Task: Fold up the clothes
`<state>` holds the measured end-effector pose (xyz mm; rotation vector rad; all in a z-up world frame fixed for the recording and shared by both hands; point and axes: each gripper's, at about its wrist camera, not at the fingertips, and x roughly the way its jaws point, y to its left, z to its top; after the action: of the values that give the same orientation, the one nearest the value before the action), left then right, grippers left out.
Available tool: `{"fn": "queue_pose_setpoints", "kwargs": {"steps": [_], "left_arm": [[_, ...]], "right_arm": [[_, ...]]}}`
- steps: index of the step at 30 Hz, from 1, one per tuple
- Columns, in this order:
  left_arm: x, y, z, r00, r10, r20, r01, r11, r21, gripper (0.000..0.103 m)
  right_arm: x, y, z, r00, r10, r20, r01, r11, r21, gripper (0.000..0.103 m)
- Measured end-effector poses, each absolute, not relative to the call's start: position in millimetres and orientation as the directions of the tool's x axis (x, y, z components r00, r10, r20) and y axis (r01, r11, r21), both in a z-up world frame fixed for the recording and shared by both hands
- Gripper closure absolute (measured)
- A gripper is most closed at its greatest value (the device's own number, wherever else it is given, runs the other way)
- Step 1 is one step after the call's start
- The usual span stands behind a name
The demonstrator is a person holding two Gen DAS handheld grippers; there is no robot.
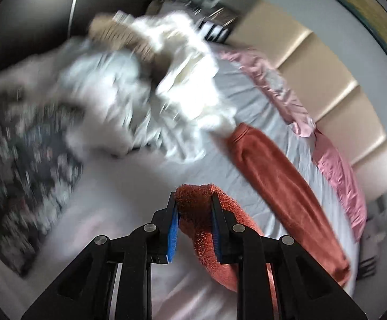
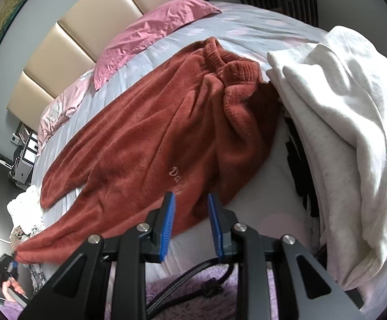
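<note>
A rust-red fleece garment (image 2: 150,144) lies spread across a grey bed sheet (image 2: 246,24), its ribbed collar toward the far side, with pink pillows (image 2: 150,26) against the headboard beyond it. The left gripper (image 1: 193,208) is clamped on a bunched end of the fleece, pinched between its blue pads. The right gripper (image 2: 190,208) hovers over the near hem with its tongs apart and nothing between them.

To the right, a heap of white clothes (image 2: 340,122) sits just beside the collar. The left wrist view is heavily blurred, and a jumbled clothes pile (image 1: 145,85) shows at the far side of the bed.

Risks: only a small bunch of thick fleece is pinched, so a quick pull could slip it free. With the near hem unheld, the whole garment could drag and wrinkle, or its collar could catch the white heap.
</note>
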<state>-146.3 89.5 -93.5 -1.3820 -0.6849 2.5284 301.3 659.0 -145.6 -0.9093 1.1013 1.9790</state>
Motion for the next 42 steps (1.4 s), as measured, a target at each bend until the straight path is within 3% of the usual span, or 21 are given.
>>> {"fn": "queue_pose_setpoints", "kwargs": {"steps": [8, 12, 14, 15, 16, 20, 22, 23, 25, 35, 42], "left_arm": [[-149, 102, -105, -0.524, 0.381, -0.761, 0.077, -0.869, -0.488, 0.080], [-152, 107, -108, -0.520, 0.375, -0.767, 0.071, -0.876, -0.477, 0.080], [-153, 106, -110, -0.516, 0.377, -0.769, 0.076, -0.874, -0.480, 0.080], [-154, 105, -111, -0.513, 0.377, -0.771, 0.083, -0.873, -0.482, 0.080], [-154, 105, -113, -0.510, 0.377, -0.773, 0.089, -0.871, -0.483, 0.080], [-158, 106, -118, -0.502, 0.371, -0.781, 0.102, -0.872, -0.479, 0.080], [-160, 109, -119, -0.501, 0.365, -0.785, 0.099, -0.877, -0.471, 0.080], [-160, 110, -119, -0.502, 0.364, -0.785, 0.094, -0.879, -0.468, 0.080], [-159, 112, -114, -0.514, 0.368, -0.775, 0.077, -0.880, -0.469, 0.080], [-151, 88, -64, -0.585, 0.394, -0.709, 0.048, -0.855, -0.516, 0.081], [-150, 68, -77, -0.482, 0.365, -0.797, 0.040, -0.899, -0.436, 0.081]], "right_arm": [[305, 728, -124, -0.370, 0.295, -0.881, -0.879, -0.418, 0.230, 0.078], [290, 759, -137, -0.368, 0.240, -0.898, -0.888, -0.377, 0.263, 0.078], [279, 771, -145, -0.340, 0.246, -0.907, -0.901, -0.363, 0.239, 0.069], [274, 777, -150, -0.330, 0.251, -0.910, -0.906, -0.356, 0.230, 0.056], [268, 783, -154, -0.319, 0.255, -0.913, -0.910, -0.349, 0.221, 0.052], [253, 805, -172, -0.270, 0.258, -0.928, -0.935, -0.299, 0.189, 0.052], [251, 808, -177, -0.235, 0.260, -0.936, -0.945, -0.287, 0.157, 0.061], [251, 808, -176, -0.226, 0.267, -0.937, -0.945, -0.292, 0.145, 0.080], [252, 804, -168, -0.227, 0.282, -0.932, -0.942, -0.308, 0.136, 0.086], [320, 800, -62, -0.314, 0.373, -0.873, -0.936, -0.277, 0.218, 0.090], [359, 799, -93, -0.259, 0.324, -0.910, -0.955, -0.224, 0.192, 0.090]]}}
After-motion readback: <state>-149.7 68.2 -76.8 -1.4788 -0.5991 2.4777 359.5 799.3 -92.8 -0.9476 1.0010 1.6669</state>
